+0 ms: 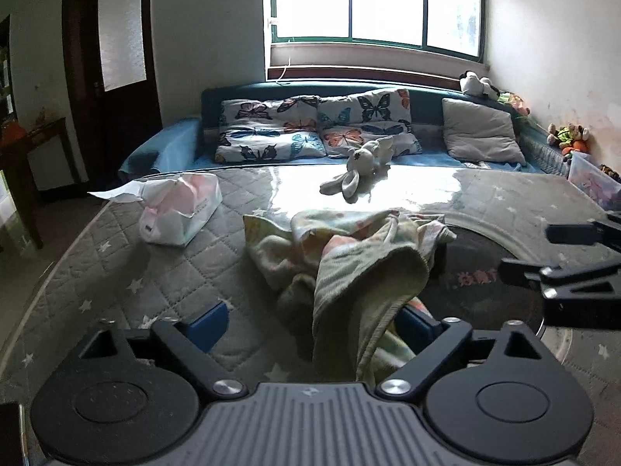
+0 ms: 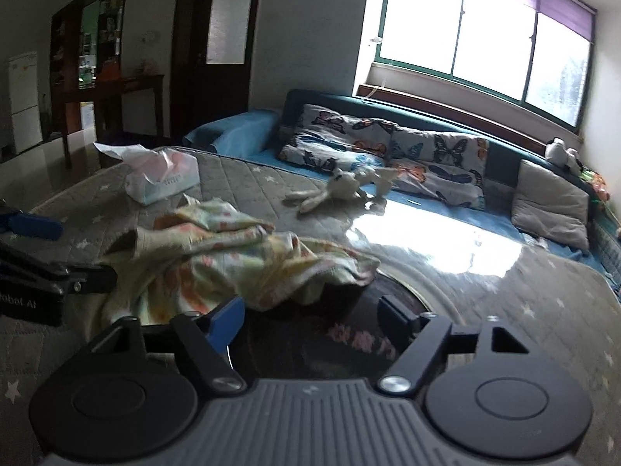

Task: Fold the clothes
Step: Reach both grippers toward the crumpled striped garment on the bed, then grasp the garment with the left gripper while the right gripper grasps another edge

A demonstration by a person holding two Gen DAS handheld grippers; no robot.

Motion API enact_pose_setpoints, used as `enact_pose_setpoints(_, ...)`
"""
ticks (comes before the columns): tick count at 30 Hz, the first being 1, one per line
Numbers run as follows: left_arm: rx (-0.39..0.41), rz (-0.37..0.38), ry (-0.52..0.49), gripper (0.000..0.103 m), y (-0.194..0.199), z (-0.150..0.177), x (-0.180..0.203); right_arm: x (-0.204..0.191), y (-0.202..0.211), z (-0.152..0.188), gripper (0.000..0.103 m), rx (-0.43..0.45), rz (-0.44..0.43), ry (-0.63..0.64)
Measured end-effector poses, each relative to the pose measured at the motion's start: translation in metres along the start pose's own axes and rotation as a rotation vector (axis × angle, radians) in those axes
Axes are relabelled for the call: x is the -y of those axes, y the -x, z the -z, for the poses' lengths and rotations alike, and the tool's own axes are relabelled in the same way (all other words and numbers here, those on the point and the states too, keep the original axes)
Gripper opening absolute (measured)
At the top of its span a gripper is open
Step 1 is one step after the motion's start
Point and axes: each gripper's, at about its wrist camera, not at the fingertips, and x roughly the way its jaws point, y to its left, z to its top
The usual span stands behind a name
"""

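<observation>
A crumpled pale yellow-green garment (image 1: 349, 248) with a pastel print lies on the table, partly over a dark round disc (image 1: 485, 256). A fold of it rises between the fingers of my left gripper (image 1: 312, 326) and leans on the right blue pad (image 1: 417, 326). The left pad (image 1: 207, 326) stands well clear of the cloth, so this gripper is open. My right gripper (image 2: 310, 314) is open over the dark disc (image 2: 330, 334), and the garment's (image 2: 240, 256) edge reaches its left blue pad (image 2: 225, 322). Each gripper shows at the side of the other's view.
The table wears a grey quilted cover with stars (image 1: 116, 272) and a glossy top. A tissue pack (image 1: 180, 209) lies at the back left and a plush rabbit (image 1: 361, 171) at the back middle. Behind stands a blue sofa with butterfly pillows (image 1: 310, 124); a plastic box (image 1: 594, 182) sits far right.
</observation>
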Motion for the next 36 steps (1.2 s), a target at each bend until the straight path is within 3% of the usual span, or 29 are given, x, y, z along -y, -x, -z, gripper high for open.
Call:
enact_pose_setpoints(7, 0.001, 0.026, 0.019, 0.067, -0.005, -0.014, -0.016, -0.001, -0.029, -0.028, 0.06, -0.03, -0.05, 0.021)
enact_pose_setpoints(14, 0.008, 0.02, 0.075, 0.064, -0.014, -0.025, -0.044, 0.002, -0.067, -0.043, 0.045, -0.084, -0.135, -0.057)
enact_pose_setpoints(19, -0.011, 0.062, 0.078, 0.062, -0.018, -0.021, -0.048, -0.001, -0.083, -0.059, 0.045, -0.075, -0.178, -0.073)
enact_pose_setpoints(24, -0.027, 0.119, 0.049, 0.062, -0.019, -0.008, -0.04, -0.012, -0.118, -0.061, 0.046, -0.154, -0.221, -0.111)
enact_pose_setpoints(27, -0.046, 0.142, 0.019, 0.061, -0.021, 0.0, -0.032, -0.016, -0.136, -0.058, 0.047, -0.177, -0.205, -0.133)
enact_pose_setpoints(28, -0.055, 0.146, 0.01, 0.056, -0.022, 0.003, -0.03, -0.017, -0.14, -0.056, 0.046, -0.18, -0.204, -0.142)
enact_pose_setpoints(32, -0.085, 0.148, -0.001, 0.03, -0.03, 0.01, -0.025, -0.021, -0.145, -0.056, 0.013, -0.175, -0.245, -0.187)
enact_pose_setpoints(36, -0.088, 0.163, 0.013, 0.016, -0.031, 0.014, -0.026, -0.015, -0.124, -0.061, 0.006, -0.101, -0.278, -0.215)
